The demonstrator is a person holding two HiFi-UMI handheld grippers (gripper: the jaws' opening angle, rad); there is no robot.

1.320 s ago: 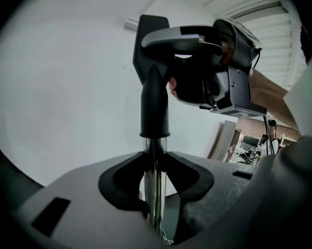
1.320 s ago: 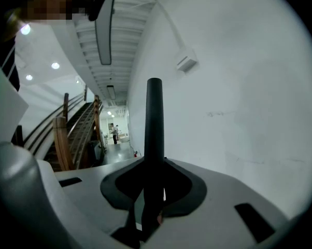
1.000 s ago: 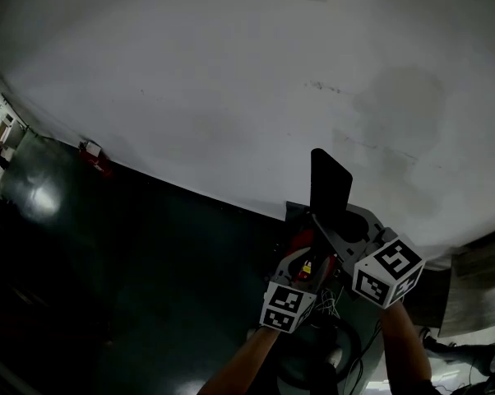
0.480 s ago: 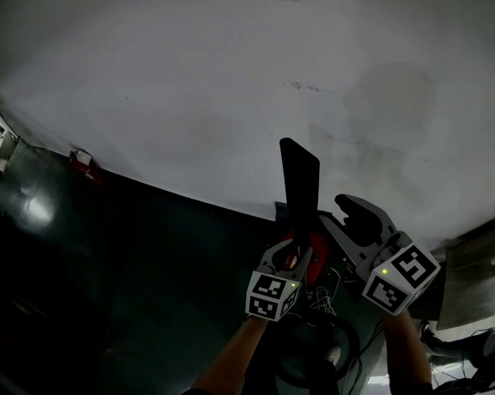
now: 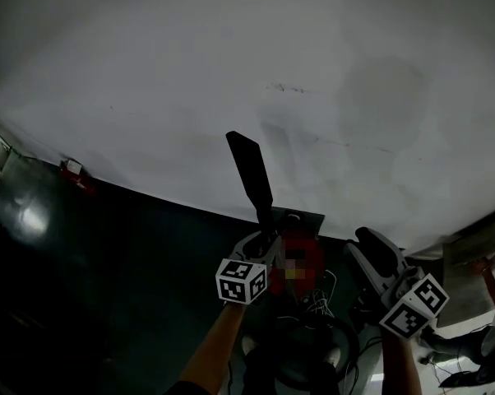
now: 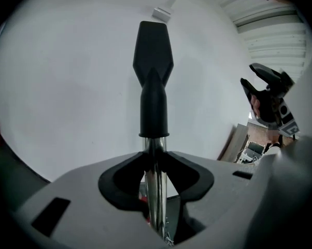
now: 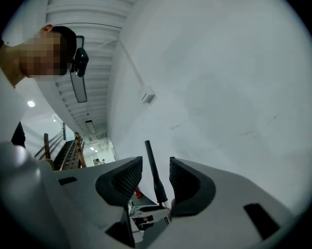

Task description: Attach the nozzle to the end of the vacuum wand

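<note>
Left gripper (image 6: 155, 162) jaws are clamping the stiff, probably slippery chrome wand (image 6: 155, 209) just below the light nozzle (image 6: 154, 82) at 12 o'clock; right gripper (image 7: 156, 174) jaws have just been opening wide, empty.

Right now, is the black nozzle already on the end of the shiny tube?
Yes, the black nozzle covers the end of the shiny tube, which the left gripper clamps.

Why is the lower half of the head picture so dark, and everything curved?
Head view: the bright white wall dominates, leaving the dark floor underexposed; its wide lens bows their boundary. Left gripper view: black nozzle silhouetted sharply, corners vignetted.
</note>
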